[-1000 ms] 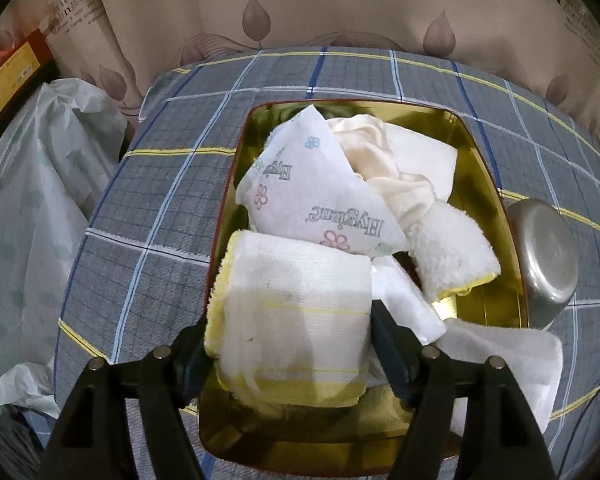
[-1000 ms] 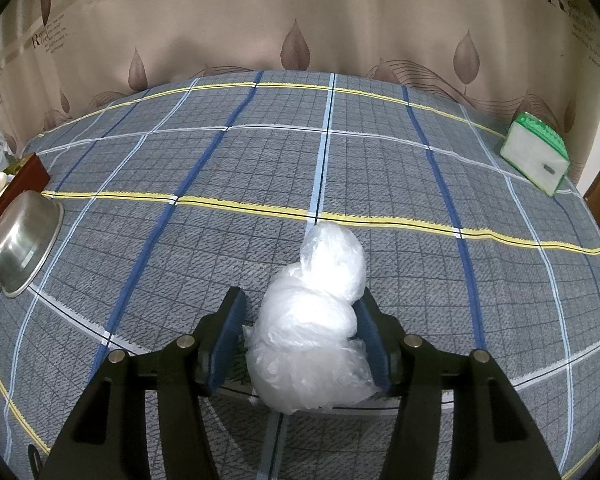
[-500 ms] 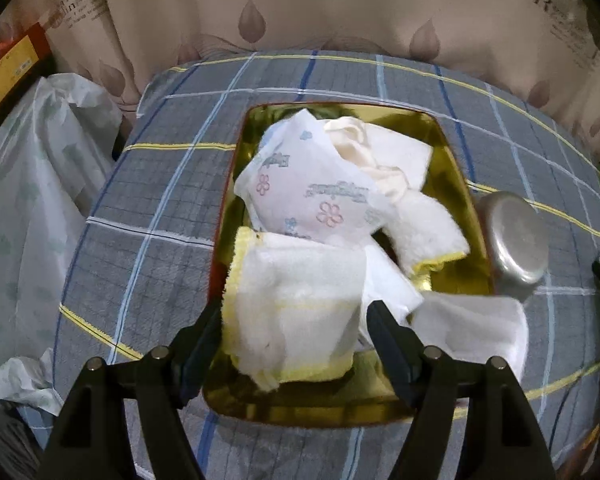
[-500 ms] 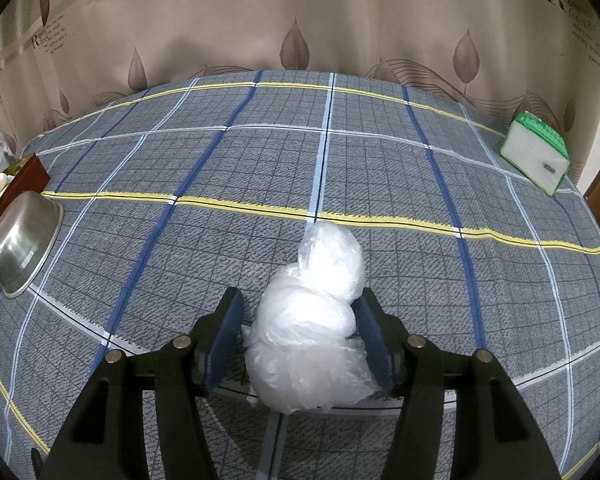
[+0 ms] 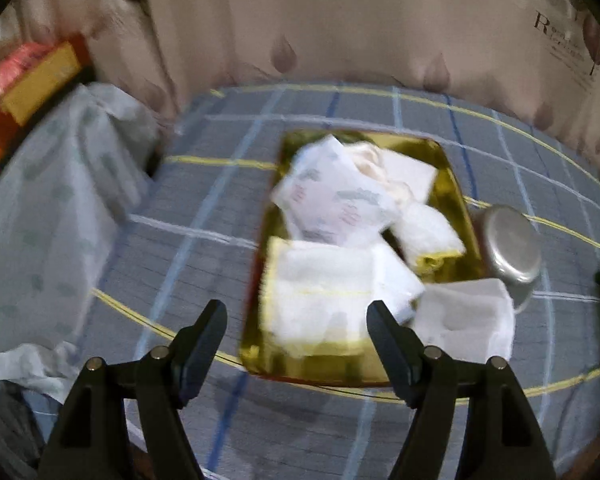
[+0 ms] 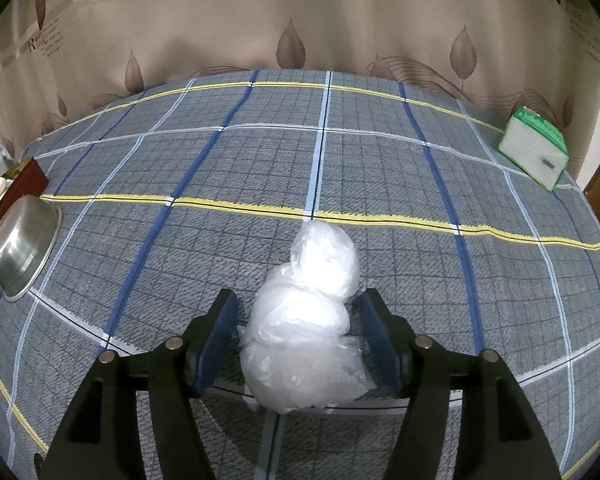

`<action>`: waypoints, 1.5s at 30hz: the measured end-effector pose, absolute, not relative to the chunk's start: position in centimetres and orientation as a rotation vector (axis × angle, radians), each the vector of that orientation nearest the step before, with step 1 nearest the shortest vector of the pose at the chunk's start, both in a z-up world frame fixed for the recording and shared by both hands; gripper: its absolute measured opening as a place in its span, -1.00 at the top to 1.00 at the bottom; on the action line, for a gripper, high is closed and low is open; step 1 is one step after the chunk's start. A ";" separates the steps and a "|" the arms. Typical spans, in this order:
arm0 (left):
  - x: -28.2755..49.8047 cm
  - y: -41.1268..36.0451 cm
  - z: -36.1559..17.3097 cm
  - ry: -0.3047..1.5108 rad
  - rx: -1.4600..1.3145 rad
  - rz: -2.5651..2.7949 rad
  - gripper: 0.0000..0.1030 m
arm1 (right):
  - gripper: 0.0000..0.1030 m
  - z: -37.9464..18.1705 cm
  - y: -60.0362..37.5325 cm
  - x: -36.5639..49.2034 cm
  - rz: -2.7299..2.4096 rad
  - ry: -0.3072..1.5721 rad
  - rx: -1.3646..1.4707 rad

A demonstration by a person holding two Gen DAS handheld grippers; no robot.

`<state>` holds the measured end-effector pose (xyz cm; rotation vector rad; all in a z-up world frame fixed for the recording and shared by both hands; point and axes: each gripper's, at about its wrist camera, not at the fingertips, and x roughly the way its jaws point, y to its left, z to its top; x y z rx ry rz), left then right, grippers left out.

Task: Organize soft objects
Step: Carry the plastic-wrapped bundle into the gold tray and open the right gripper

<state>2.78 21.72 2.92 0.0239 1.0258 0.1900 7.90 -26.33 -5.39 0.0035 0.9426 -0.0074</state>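
Note:
In the left wrist view a gold tray (image 5: 452,184) on the plaid tablecloth holds several soft things: a white towel with yellow edging (image 5: 320,292) at the front, a printed tissue pack (image 5: 332,200) behind it, other white cloths. My left gripper (image 5: 296,324) is open and empty, pulled back above the tray's near edge. In the right wrist view a crumpled clear plastic bag (image 6: 304,320) lies on the cloth between the fingers of my right gripper (image 6: 298,320), which is open with small gaps on both sides.
A steel bowl (image 5: 508,244) lies beside the tray's right side; it also shows in the right wrist view (image 6: 20,248). A green-and-white tissue pack (image 6: 534,152) sits at the far right. A bagged bundle (image 5: 40,220) stands left of the table. A curtain hangs behind.
My left gripper has let go of the yellow-edged towel, which now lies in the tray, and has drawn back and up. My right gripper stays around the plastic bag, fingers slightly wider.

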 end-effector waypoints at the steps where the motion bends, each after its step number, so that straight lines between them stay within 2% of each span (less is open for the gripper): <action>1: 2.5 21.8 3.1 1.010 0.036 0.210 -0.45 | -0.26 -5.4 -26.4 7.9 -0.008 0.945 0.010; 8: 1.6 22.3 3.1 0.958 0.050 0.291 -0.45 | -0.26 -5.2 -26.5 7.4 -0.028 0.948 0.050; 12: 1.4 22.8 2.0 0.986 0.002 0.289 -0.45 | 0.23 -5.1 -26.6 7.4 -0.067 0.935 0.056; 14: 1.1 22.9 1.8 0.993 -0.003 0.276 -0.45 | 0.32 -5.0 -26.9 7.4 -0.080 0.938 0.060; 25: -0.1 23.5 3.2 0.893 -0.024 0.257 -0.45 | 0.35 -3.8 -23.9 6.1 -0.051 0.960 -0.052; 29: -0.1 23.5 3.2 0.887 -0.035 0.238 -0.45 | 0.35 -2.5 -22.2 5.0 0.095 0.979 0.047; 45: -0.2 23.4 3.5 0.893 -0.061 0.232 -0.45 | 0.35 1.9 -6.2 3.5 0.457 0.949 -0.125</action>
